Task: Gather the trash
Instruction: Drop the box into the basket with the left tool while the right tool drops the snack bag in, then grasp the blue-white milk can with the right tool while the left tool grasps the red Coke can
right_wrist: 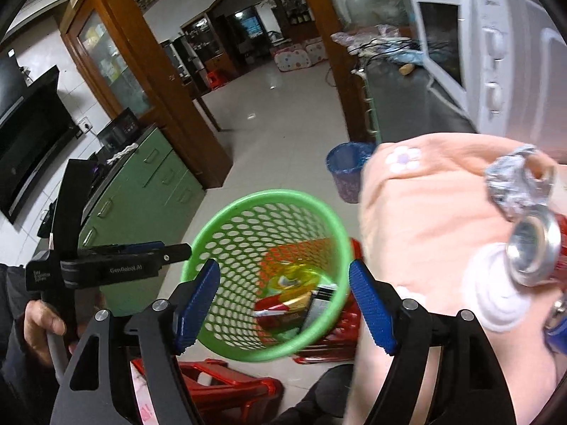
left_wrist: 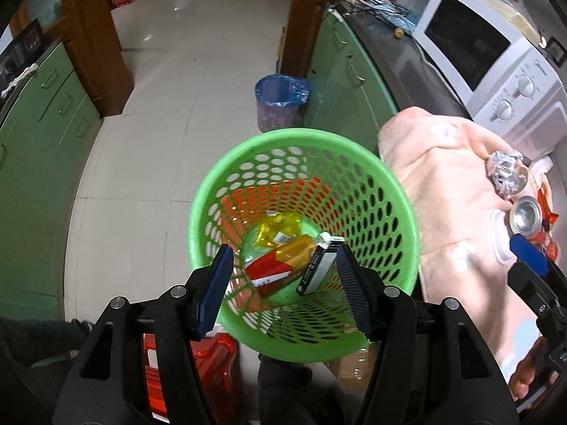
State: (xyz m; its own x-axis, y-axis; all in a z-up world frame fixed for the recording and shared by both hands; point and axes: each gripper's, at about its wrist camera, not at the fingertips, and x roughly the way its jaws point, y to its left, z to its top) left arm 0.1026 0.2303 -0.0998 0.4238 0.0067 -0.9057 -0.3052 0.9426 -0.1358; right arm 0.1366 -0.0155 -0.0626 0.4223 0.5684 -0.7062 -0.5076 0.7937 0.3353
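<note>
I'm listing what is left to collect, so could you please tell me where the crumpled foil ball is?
The crumpled foil ball lies on the peach cloth at the right of both wrist views, just above the drink can and below the white microwave.

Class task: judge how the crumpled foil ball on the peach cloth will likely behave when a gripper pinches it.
The crumpled foil ball looks light and hollow, so it would probably crush and dent under the pads. Its wrinkled surface likely grips well. Resting on soft peach cloth, it seems unlikely to roll far.

Green perforated basket (left_wrist: 304,148); red-and-gold carton (left_wrist: 280,265); yellow wrapper (left_wrist: 278,228); peach cloth (left_wrist: 446,191) with a white flower; silver foil ball (left_wrist: 505,173); blue-lined, purple-speckled bin (left_wrist: 280,104); green cabinets (left_wrist: 42,134).
</note>
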